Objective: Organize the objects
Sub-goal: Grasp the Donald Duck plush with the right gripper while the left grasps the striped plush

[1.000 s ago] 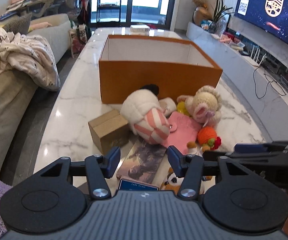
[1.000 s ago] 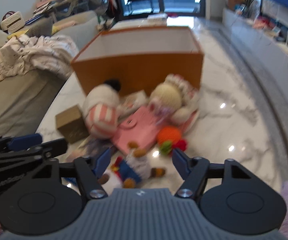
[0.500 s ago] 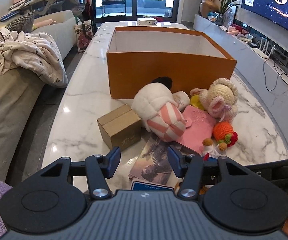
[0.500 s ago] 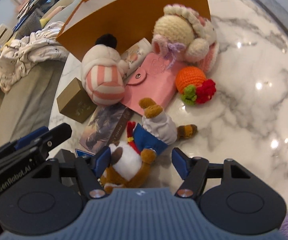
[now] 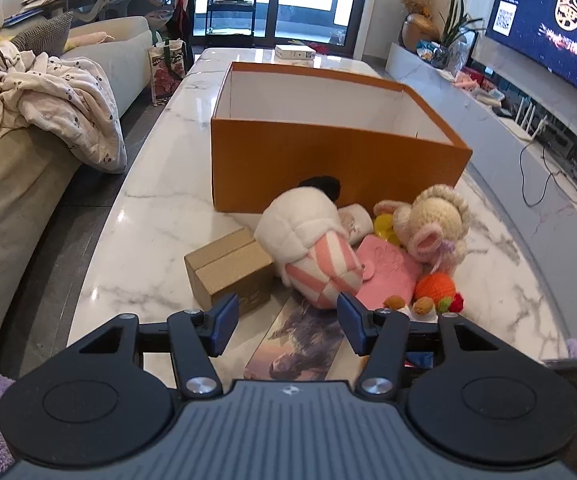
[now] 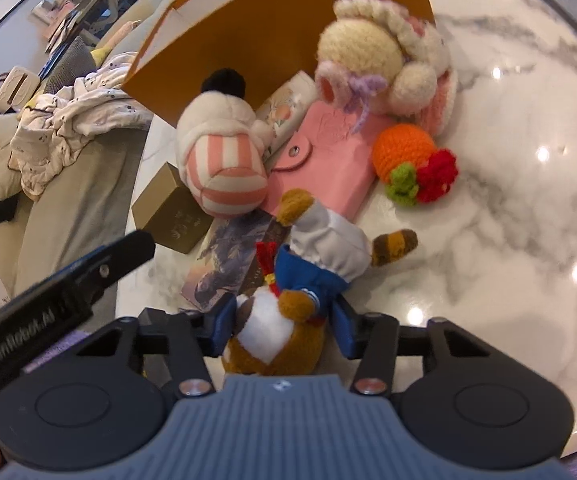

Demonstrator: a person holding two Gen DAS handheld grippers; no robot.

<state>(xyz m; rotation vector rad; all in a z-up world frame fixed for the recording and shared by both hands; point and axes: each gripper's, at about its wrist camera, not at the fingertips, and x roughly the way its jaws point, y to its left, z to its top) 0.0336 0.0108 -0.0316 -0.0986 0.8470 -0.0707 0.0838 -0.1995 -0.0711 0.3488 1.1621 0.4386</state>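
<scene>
Plush toy (image 6: 288,320) between right gripper (image 6: 282,326) fingers, both touching

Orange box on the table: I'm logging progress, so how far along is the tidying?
Nothing looks done: the orange box shows only bare inner walls. In hand: the right gripper straddles the brown plush toy; a firm grip cannot be confirmed. The left gripper is open, holding nothing. Left on the table: striped plush, cream doll, pink wallet, orange ball, small cardboard box, booklet.
</scene>
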